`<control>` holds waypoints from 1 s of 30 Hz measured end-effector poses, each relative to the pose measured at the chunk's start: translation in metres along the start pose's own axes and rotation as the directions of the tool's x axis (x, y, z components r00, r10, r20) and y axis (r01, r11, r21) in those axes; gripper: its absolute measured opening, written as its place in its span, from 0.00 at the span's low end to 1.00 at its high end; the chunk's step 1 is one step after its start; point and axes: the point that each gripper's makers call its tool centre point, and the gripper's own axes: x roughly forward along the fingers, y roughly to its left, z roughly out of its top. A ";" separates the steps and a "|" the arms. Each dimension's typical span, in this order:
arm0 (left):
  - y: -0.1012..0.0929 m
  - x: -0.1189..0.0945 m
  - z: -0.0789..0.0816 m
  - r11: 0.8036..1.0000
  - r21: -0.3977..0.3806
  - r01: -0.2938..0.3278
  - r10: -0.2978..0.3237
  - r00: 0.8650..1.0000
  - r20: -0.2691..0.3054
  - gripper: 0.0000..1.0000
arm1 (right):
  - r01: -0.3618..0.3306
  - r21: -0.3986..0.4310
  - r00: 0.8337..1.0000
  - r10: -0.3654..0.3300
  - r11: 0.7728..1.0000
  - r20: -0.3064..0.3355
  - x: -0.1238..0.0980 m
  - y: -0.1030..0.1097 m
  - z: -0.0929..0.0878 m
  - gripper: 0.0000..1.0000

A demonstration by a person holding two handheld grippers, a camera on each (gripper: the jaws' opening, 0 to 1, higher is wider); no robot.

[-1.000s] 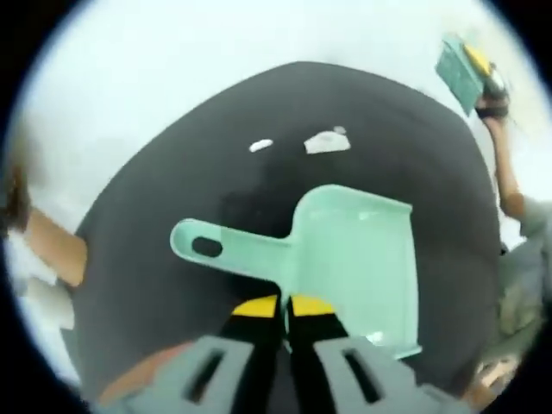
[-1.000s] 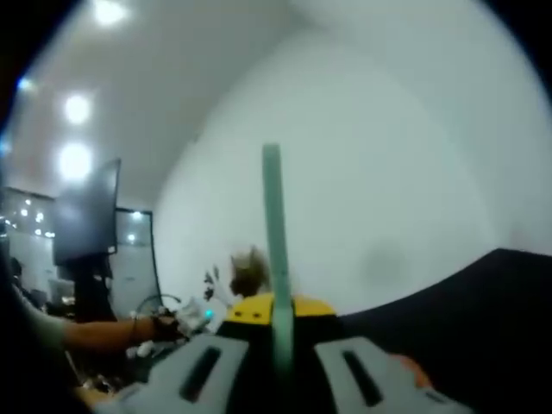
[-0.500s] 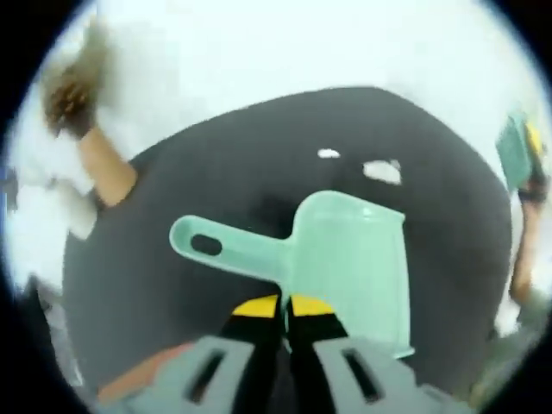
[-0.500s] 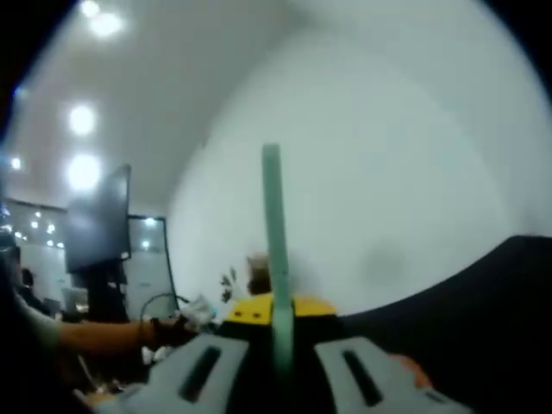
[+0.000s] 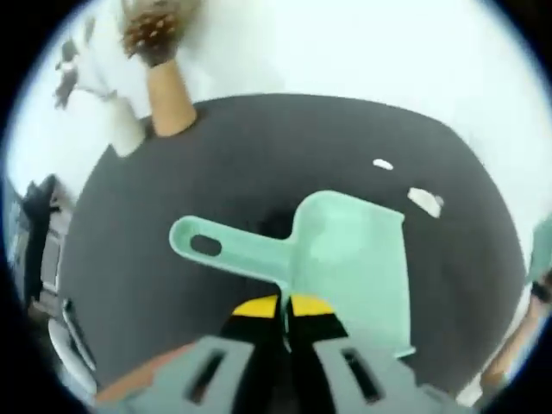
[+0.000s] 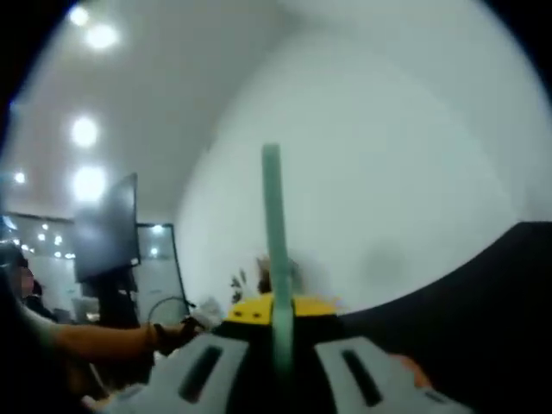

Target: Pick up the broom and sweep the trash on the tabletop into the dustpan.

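In the left gripper view, a mint-green dustpan [image 5: 345,267] hangs over the dark tabletop [image 5: 216,172], its handle pointing left. My left gripper [image 5: 285,309] is shut on the dustpan where handle meets pan. Two small white scraps of trash [image 5: 423,200] [image 5: 382,164] lie on the table beyond the pan's right side. In the right gripper view, my right gripper [image 6: 278,309] is shut on the broom's mint-green handle [image 6: 274,233], which rises straight up between the jaws. The broom's bristles are hidden.
A person's forearm and gloved hand [image 5: 164,82] rest at the table's far left edge. A dark monitor [image 6: 105,233], ceiling lights and another arm [image 6: 103,336] appear at left in the right gripper view. The table edge [image 6: 483,276] is at its lower right.
The left gripper view has swung: the trash scraps slid to the right, and the forearm at the far edge came further into the picture. The dustpan and broom handle stay held as before.
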 end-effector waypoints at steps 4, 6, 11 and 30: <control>0.002 0.002 -0.002 0.997 -0.065 -0.042 0.042 0.999 0.012 0.04 | -0.021 0.025 1.000 0.021 0.999 0.005 -0.004 0.001 -0.005 0.05; 0.002 0.004 -0.005 0.994 -0.091 -0.059 0.059 0.998 0.001 0.04 | -0.027 0.037 1.000 0.027 0.999 0.009 -0.005 0.001 -0.007 0.05; 0.002 0.009 -0.010 0.989 -0.122 -0.082 0.083 0.997 -0.001 0.04 | -0.039 0.042 0.999 0.039 0.998 0.009 -0.008 0.001 -0.009 0.05; -0.008 -0.031 -0.003 0.757 -0.440 0.482 -0.340 0.867 0.365 0.33 | -0.056 0.047 0.998 0.055 0.997 0.021 -0.005 0.010 -0.007 0.05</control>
